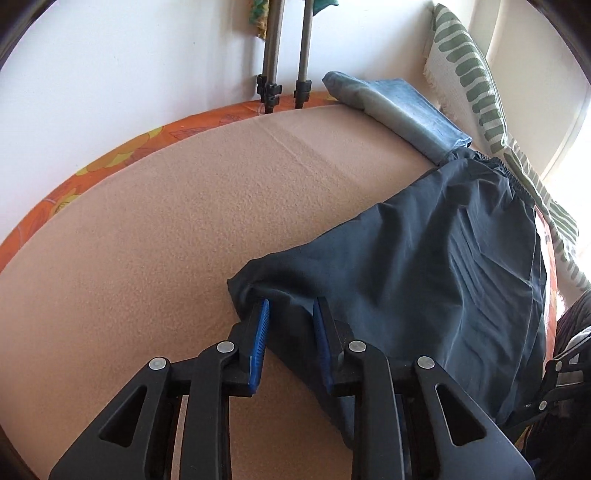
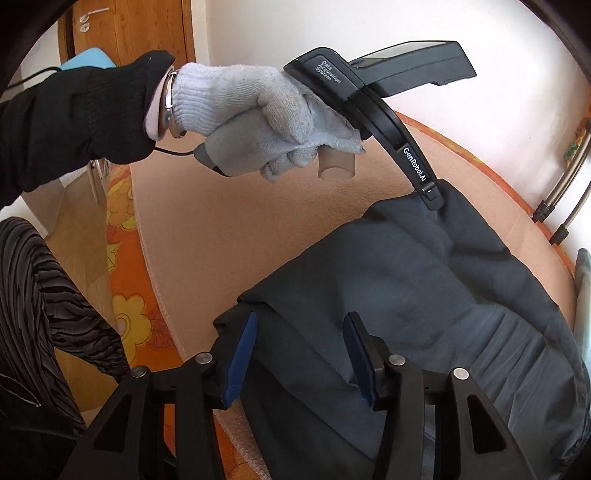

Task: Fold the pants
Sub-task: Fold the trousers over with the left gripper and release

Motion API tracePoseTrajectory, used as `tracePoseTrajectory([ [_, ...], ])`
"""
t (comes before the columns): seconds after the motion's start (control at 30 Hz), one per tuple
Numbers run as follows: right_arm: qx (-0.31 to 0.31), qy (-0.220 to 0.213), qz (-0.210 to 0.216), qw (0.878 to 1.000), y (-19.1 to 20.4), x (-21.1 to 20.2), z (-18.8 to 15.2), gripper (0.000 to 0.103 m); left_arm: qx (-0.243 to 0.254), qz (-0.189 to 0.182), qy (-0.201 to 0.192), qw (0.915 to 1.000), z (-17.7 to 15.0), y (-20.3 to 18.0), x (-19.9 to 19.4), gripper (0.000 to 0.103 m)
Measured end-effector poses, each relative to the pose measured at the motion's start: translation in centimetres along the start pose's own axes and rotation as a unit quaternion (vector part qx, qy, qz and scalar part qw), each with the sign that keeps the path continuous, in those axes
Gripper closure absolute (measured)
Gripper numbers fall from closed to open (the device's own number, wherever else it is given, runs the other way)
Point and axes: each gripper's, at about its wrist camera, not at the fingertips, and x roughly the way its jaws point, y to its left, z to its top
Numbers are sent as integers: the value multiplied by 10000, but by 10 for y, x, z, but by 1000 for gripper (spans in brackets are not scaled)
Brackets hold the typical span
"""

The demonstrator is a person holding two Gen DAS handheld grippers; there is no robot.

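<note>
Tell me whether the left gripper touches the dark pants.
Touching: the right wrist view shows the left gripper tip pressed into the dark pants fold.

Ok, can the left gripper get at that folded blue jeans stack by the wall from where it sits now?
Probably yes. The left gripper sits open at the dark pants' near corner, and only bare tan blanket lies between it and the folded jeans. It looks like a long stretch across the bed, though.

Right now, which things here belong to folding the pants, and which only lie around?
For the job:
- dark pants
- left gripper
- right gripper
- beige blanket

Lying about:
- folded jeans
- green-patterned pillow
- tripod legs
- wooden door
</note>
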Motion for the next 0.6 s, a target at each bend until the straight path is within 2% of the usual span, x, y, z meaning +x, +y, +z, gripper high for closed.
tracePoseTrajectory([
  [0.07, -3, -18, -92, 10000, -2, 7, 0, 64, -114, -34, -1, 9999, 1, 6, 3, 80],
  [0.1, 38, -33, -78, 10000, -4, 10, 0, 77, -206, -84, -38, 9997, 2, 9, 3, 80],
  [0.13, 56, -29, 20, 10000, -5, 12, 0, 101, -248, -66, -81, 9996, 3, 13, 2, 80],
  [0.17, 65, -11, 96, 9999, -5, 13, 0, 103, -247, 15, -120, 9996, 5, 15, 2, 80],
  [0.27, -70, -252, 193, 9995, 1, 0, -2, 103, -253, 231, -81, 9994, 10, 21, 8, 80],
  [0.37, -236, -310, 203, 9990, 7, -9, -5, 103, -246, 328, -11, 9992, 15, 25, 14, 77],
  [0.43, -158, -229, 322, 9991, 4, -7, -7, 103, -364, 430, -107, 9984, 19, 29, 10, 77],
  [0.5, -426, -26, 409, 9983, 12, -1, -11, 103, -427, 561, -140, 9974, 20, 32, 4, 77],
  [0.53, -573, 50, 399, 9975, 16, 1, -13, 103, -358, 609, -188, 9973, 18, 31, -3, 77],
  [0.6, -437, 51, 562, 9974, 13, 0, -15, 98, -170, 590, -329, 9976, 12, 21, -21, 77],
])
